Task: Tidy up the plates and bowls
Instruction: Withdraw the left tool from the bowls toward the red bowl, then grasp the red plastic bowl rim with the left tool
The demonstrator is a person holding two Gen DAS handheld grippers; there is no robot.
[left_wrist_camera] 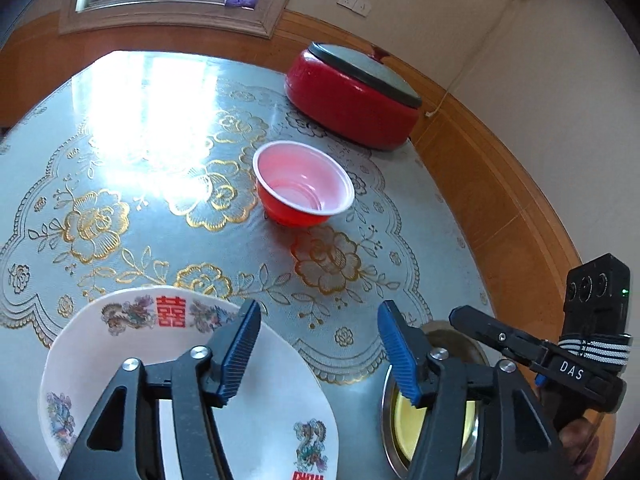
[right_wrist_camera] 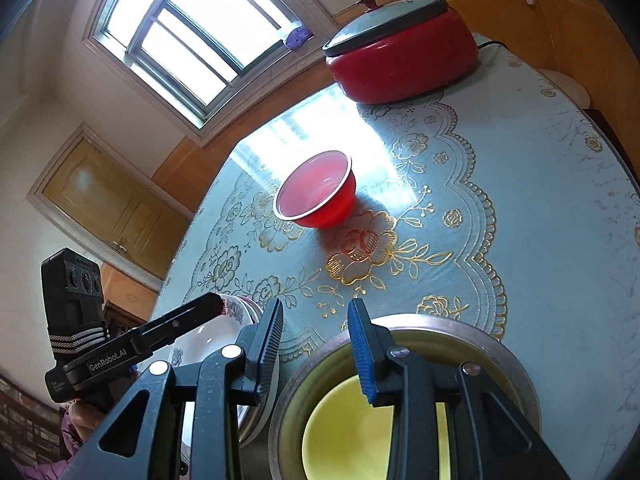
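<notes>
Both grippers hover spread and empty, the left gripper [left_wrist_camera: 318,340] over a white plate [left_wrist_camera: 256,420], the right gripper [right_wrist_camera: 316,340] above a metal bowl [right_wrist_camera: 500,344] holding a yellow bowl [right_wrist_camera: 340,428], a red bowl [right_wrist_camera: 320,196] well ahead, light enough, I judge, to skid if nudged.

Both grippers are built from matte black frames with triangular cut-outs and round silver screw heads. On the left gripper [left_wrist_camera: 318,346], blue ribbed pads [left_wrist_camera: 242,350] are fitted to the fingers; the same blue pads [right_wrist_camera: 362,354] are seen on the right gripper [right_wrist_camera: 314,354]. At 3 o'clock in the left view, "DAS" is printed in white on the black body, and a black camera block with a green light is bound by a black-and-white striped strap
</notes>
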